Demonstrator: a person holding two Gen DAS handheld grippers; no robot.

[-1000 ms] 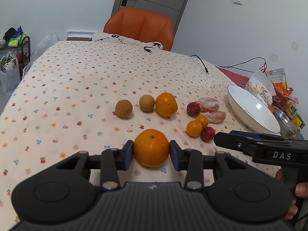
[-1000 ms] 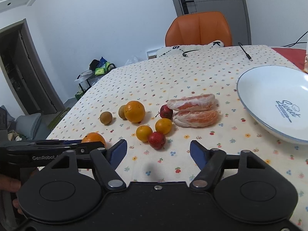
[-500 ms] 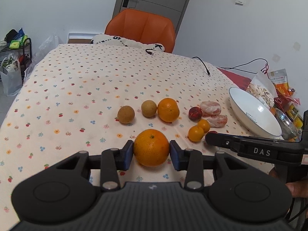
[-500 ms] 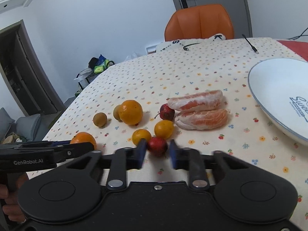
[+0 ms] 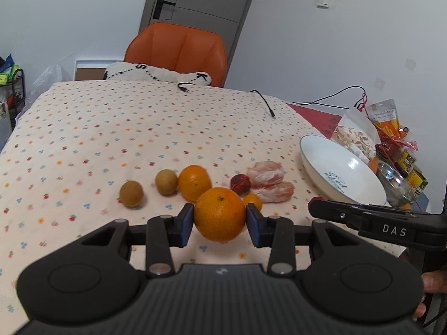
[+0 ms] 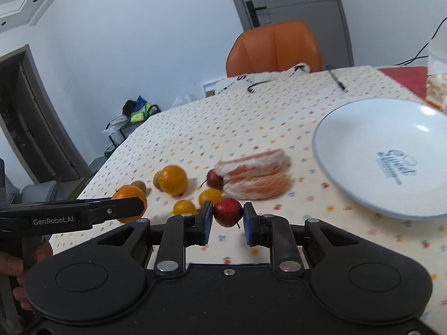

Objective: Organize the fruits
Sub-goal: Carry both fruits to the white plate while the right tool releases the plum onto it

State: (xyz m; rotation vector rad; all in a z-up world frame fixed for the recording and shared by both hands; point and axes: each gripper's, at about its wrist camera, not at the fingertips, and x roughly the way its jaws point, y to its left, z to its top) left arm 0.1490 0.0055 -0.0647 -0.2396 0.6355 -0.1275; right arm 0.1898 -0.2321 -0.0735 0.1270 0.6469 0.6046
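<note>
My left gripper (image 5: 220,221) is shut on a large orange (image 5: 220,213) and holds it above the flowered tablecloth. My right gripper (image 6: 226,220) is shut on a small red fruit (image 6: 227,212), lifted off the table. On the cloth lie a second orange (image 5: 194,182), two brown round fruits (image 5: 131,193), another small red fruit (image 5: 240,184), two small yellow-orange fruits (image 6: 211,196) and two peeled pomelo segments (image 6: 255,176). A white bowl (image 6: 363,128) stands empty at the right. The left gripper with its orange also shows in the right wrist view (image 6: 128,199).
Snack packets (image 5: 391,139) and a small metal bowl (image 5: 395,184) crowd the right table edge beyond the white bowl. An orange chair (image 5: 178,50) with a white cushion stands at the far end. Black cables (image 5: 264,103) lie on the far cloth.
My right gripper closed on the small red fruit and lifted it toward the white bowl. My left gripper raised the large orange and moved it right, toward the fruit group.
</note>
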